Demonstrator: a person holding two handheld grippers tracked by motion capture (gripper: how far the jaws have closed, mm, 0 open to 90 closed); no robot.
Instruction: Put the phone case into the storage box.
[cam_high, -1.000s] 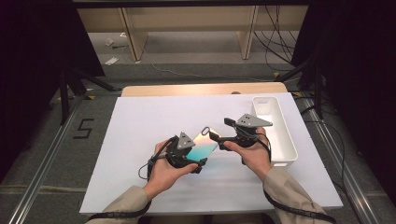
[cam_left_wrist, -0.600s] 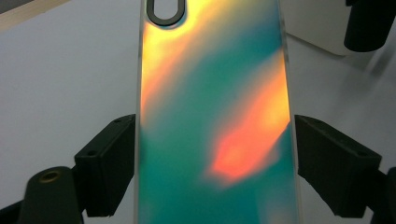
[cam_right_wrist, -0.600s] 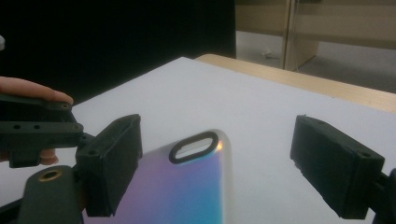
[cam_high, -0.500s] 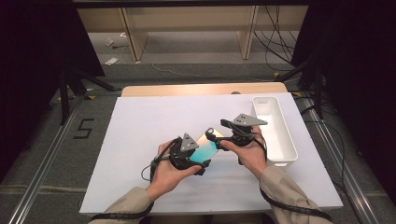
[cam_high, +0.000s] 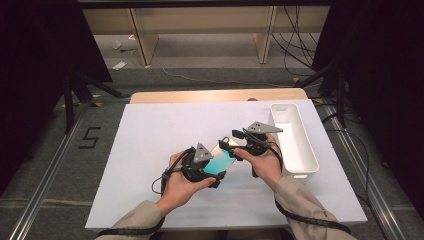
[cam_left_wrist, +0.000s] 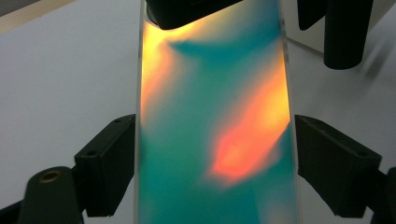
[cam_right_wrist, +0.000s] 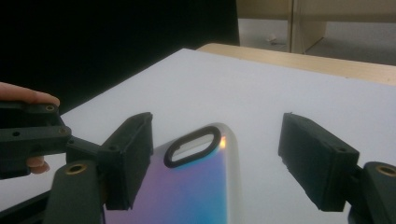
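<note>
High view: left claw (cam_high: 212, 170) grips an iridescent phone case (cam_high: 220, 161) above the table (cam_high: 150, 135); right claw (cam_high: 231, 146) reaches its far end.

Left gripper view: teal-orange case clamped between jaws.

Right gripper view: jaws, just closing, straddle the case's camera cutout (cam_right_wrist: 192, 146) without touching.

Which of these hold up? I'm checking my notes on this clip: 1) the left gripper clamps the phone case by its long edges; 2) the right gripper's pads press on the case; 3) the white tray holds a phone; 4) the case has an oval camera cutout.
1) True: the left gripper has its pads against both long edges of the iridescent phone case.
2) False: the right gripper has just been closing, with the case between its pads, but a gap remains.
3) False: the white tray looks empty.
4) True: the camera cutout is oval.
</note>
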